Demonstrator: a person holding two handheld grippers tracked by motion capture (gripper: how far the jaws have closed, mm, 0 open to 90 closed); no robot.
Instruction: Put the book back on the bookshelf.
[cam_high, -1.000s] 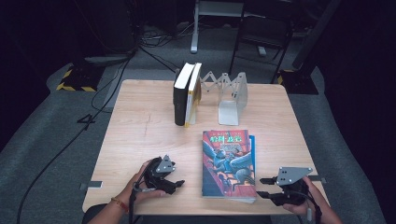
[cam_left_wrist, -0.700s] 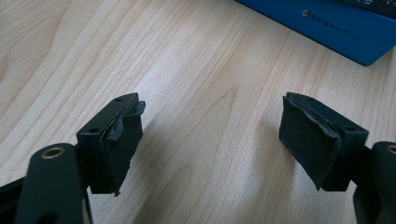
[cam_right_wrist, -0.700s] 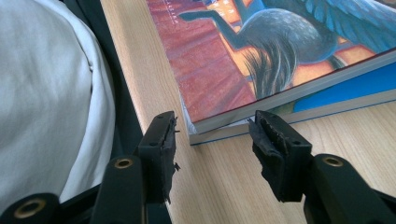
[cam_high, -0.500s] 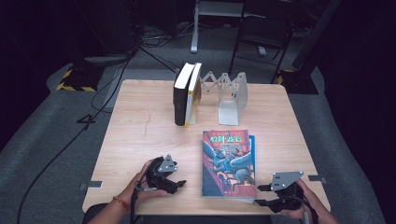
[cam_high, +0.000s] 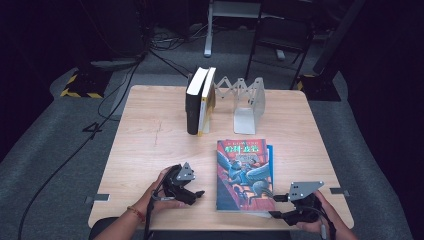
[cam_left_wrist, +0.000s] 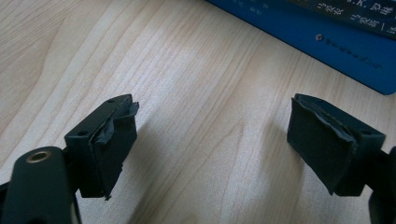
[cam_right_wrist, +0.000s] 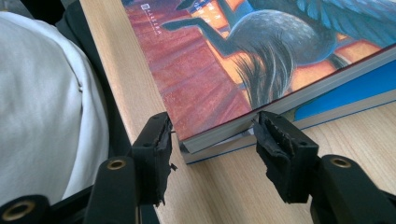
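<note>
Now the right gripper (cam_high: 276, 206) has dropped to the top book's (cam_high: 245, 172) corner, jaws widening, unclamped; left gripper (cam_high: 199, 193) released; lower book (cam_high: 270, 155) mostly hidden.

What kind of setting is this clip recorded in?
Probably a lab or recording studio, not a home: a lone wooden table stands on grey carpet in a dark room, cables trail across the floor, and black-and-yellow hazard tape marks equipment behind it.

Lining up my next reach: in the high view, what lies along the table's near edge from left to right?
left gripper → picture-cover book, lying on a blue book → right gripper, at the stack's near right corner.
</note>
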